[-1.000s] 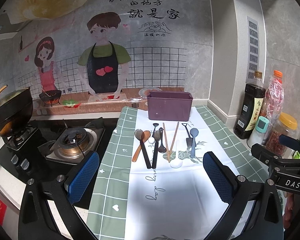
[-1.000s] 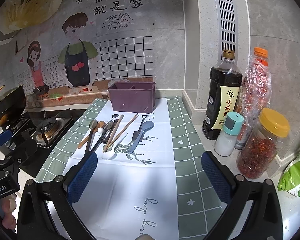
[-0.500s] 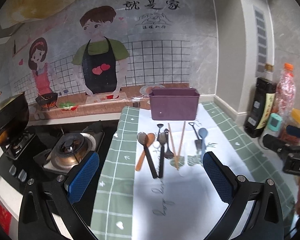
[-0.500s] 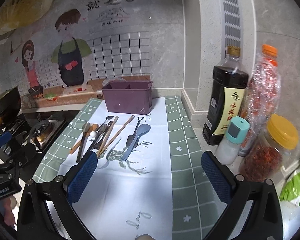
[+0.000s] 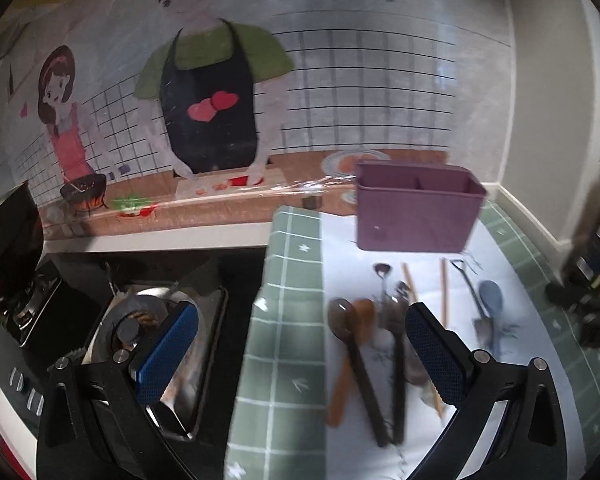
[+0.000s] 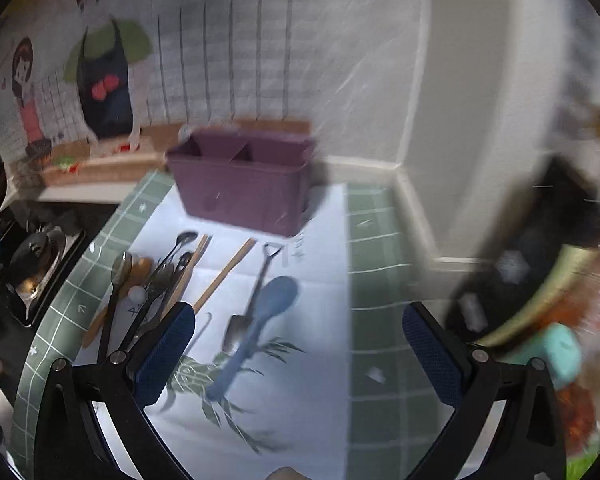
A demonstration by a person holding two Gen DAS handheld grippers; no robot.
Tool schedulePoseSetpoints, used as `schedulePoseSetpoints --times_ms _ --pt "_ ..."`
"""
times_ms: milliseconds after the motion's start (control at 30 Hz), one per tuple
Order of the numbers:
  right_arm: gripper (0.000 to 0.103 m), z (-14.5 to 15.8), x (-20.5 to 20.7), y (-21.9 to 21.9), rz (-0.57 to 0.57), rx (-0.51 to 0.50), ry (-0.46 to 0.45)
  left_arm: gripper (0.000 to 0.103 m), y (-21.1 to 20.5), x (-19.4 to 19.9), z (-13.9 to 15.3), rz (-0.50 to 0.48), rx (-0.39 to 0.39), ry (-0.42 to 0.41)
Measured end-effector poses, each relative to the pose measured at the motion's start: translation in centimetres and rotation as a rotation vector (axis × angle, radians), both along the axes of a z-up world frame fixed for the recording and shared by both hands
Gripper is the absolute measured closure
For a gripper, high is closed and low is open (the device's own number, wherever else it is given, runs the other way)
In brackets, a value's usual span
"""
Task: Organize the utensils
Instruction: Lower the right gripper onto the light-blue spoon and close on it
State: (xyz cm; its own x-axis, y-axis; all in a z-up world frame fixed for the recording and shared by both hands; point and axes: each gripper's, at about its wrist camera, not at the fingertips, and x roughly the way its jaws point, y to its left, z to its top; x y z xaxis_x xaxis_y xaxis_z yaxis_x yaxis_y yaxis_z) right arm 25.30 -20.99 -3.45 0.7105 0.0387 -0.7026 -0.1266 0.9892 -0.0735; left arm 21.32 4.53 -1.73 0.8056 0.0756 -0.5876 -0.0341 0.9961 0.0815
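Two grippers are in view, each with its blue-padded fingers spread wide and nothing between them. Left gripper (image 5: 300,344) hangs over the left edge of the green-and-white cloth (image 5: 284,360), with its left finger (image 5: 168,348) above the gas burner (image 5: 140,328) and its right finger (image 5: 432,352) above the row of utensils. Right gripper (image 6: 298,344) hangs over the white centre of the cloth, with the blue spoon (image 6: 256,332) lying between its fingers.

Utensils lie loose on the cloth in front of the purple caddy (image 5: 416,208), which stands upright at the far end of the cloth by the wall; its divided compartments appear empty, though blur limits certainty. From left to right in the left wrist view: a dark spoon (image 5: 356,364) crossing an orange-brown spoon (image 5: 348,368), a cluster of dark and metal pieces (image 5: 396,344), a pair of wooden chopsticks (image 5: 444,292), a small shovel-shaped spoon (image 5: 478,308) and the blue spoon just beside it. A small white spoon (image 6: 137,293) lies among the cluster.

Right wrist view is heavily blurred; bottles and jars at its right edge cannot be told apart.
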Motion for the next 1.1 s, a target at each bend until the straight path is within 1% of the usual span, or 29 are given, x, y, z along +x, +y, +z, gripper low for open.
schedulePoseSetpoints --times_ms 33,67,100,133,167,200,233,300,333,367,433,567,700,733,767,833,867,967,1033,1100 --pt "0.003 -1.1 1.6 0.5 0.01 0.0 0.046 0.001 0.3 0.3 0.0 0.001 -0.001 -0.001" --pt "0.007 -1.8 2.6 0.7 0.01 0.0 0.071 0.001 0.8 0.7 0.0 -0.005 -0.009 -0.003" --pt "0.021 -2.8 3.8 0.9 -0.004 0.004 0.105 0.002 1.2 0.9 0.0 -0.013 -0.016 -0.004" --pt "0.036 -3.6 4.5 1.0 -0.022 0.012 0.13 0.005 1.4 1.0 0.0 -0.022 -0.02 -0.003" --pt "0.041 -4.2 5.2 0.9 -0.037 0.02 0.15 0.01 1.7 1.2 -0.2 -0.03 -0.02 0.002" --pt "0.045 -4.8 5.7 0.9 -0.05 0.033 0.166 0.013 2.0 1.5 -0.6 -0.037 -0.02 0.014" --pt "0.045 -5.5 6.4 0.8 -0.067 0.052 0.178 0.017 2.3 1.9 -1.0 -0.043 -0.027 0.032" --pt "0.046 -6.3 7.1 0.8 -0.081 0.067 0.187 0.022 2.8 2.6 -1.8 -0.056 -0.056 0.075" --pt "0.047 -6.5 7.3 0.9 -0.081 0.064 0.191 0.026 3.0 2.8 -2.3 -0.059 -0.071 0.096" --pt "0.05 -6.9 7.6 1.1 -0.08 0.056 0.195 0.028 3.1 2.9 -2.7 -0.059 -0.08 0.109" --pt "0.06 -7.6 8.1 1.4 -0.088 0.037 0.214 0.028 3.4 3.2 -3.5 -0.056 -0.099 0.127" --pt "0.062 -8.8 8.8 1.3 -0.104 0.063 0.253 0.028 3.8 3.8 -4.7 -0.043 -0.103 0.15" --pt "0.062 -8.9 9.0 1.7 -0.088 0.064 0.251 0.029 3.6 4.7 -5.6 -0.058 -0.125 0.189" --pt "0.067 -8.9 9.0 1.8 -0.083 0.062 0.253 0.034 3.4 4.9 -5.7 -0.062 -0.13 0.198" --pt "0.068 -8.8 8.9 1.8 -0.077 0.066 0.257 0.039 3.1 5.2 -5.9 -0.071 -0.134 0.214" --pt "0.068 -8.6 8.6 1.5 -0.077 0.071 0.268 0.045 2.6 5.7 -6.2 -0.092 -0.147 0.247" --pt "0.068 -8.4 8.4 1.3 -0.081 0.069 0.263 0.048 2.2 6.2 -6.5 -0.108 -0.16 0.277" --pt "0.069 -7.5 7.7 0.4 -0.086 0.083 0.239 0.049 1.2 7.4 -7.4 -0.127 -0.164 0.325" --pt "0.069 -7.0 7.4 0.0 -0.081 0.086 0.226 0.049 0.5 8.5 -8.2 -0.118 -0.148 0.364" --pt "0.069 -6.4 6.9 -0.3 -0.077 0.081 0.212 0.049 0.1 9.7 -9.2 -0.097 -0.155 0.416"
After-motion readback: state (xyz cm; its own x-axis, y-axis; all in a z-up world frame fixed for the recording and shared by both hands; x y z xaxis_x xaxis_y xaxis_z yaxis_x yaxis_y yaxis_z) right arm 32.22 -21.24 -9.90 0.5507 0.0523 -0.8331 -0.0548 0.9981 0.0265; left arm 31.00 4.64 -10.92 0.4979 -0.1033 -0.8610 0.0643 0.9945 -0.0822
